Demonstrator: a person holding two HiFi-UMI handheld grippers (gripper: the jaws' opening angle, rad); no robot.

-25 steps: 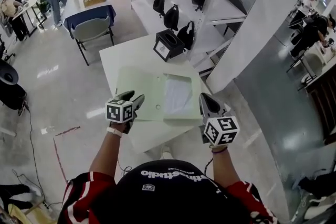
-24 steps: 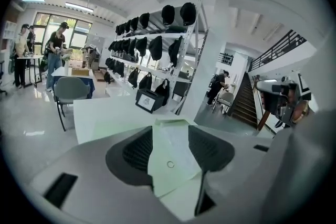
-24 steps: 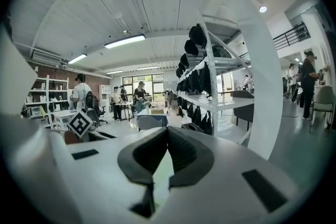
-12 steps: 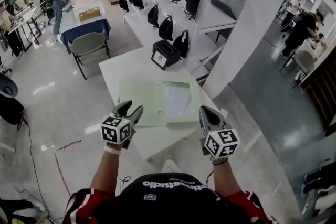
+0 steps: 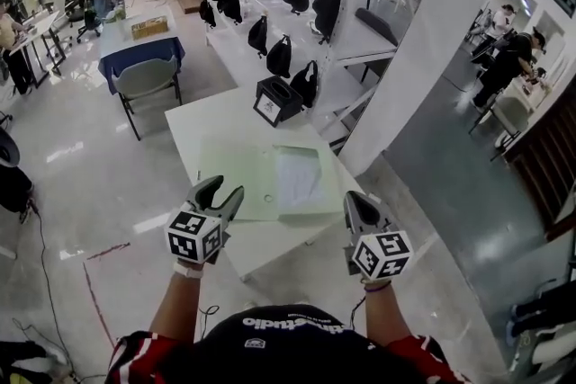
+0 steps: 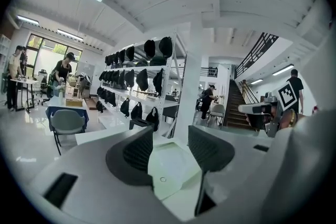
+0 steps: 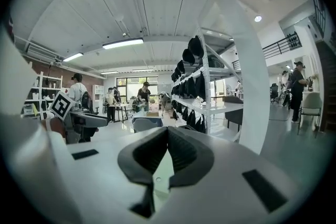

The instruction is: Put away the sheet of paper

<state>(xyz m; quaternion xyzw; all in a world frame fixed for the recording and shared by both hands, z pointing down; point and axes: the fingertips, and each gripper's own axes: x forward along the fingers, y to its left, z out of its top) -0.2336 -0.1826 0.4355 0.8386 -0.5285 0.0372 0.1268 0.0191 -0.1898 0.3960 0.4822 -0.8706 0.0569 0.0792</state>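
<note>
An open pale green folder (image 5: pixel 238 171) lies on the white table (image 5: pixel 202 121), and a white sheet of paper (image 5: pixel 299 177) rests on its right half. Just short of the folder's near left edge, my left gripper (image 5: pixel 222 189) is held open with nothing between its jaws. In the left gripper view the folder (image 6: pixel 170 165) shows through the gap of that gripper (image 6: pixel 170 136). My right gripper (image 5: pixel 356 200) hangs by the folder's near right corner, off the table's edge, with its jaws shut on nothing. The right gripper (image 7: pixel 167 131) hides most of the folder (image 7: pixel 160 176) in its own view.
A black box with a square marker (image 5: pixel 277 99) stands at the table's far side. Behind it runs white shelving with several black bags (image 5: pixel 270 31). A wide white pillar (image 5: pixel 423 40) rises at the right. A grey chair (image 5: pixel 144 76) and a blue-covered table stand at the far left, near people.
Both grippers have drawn back from the folder toward the table's near edge. The left stays open and the right stays shut. The folder and paper have not moved.
</note>
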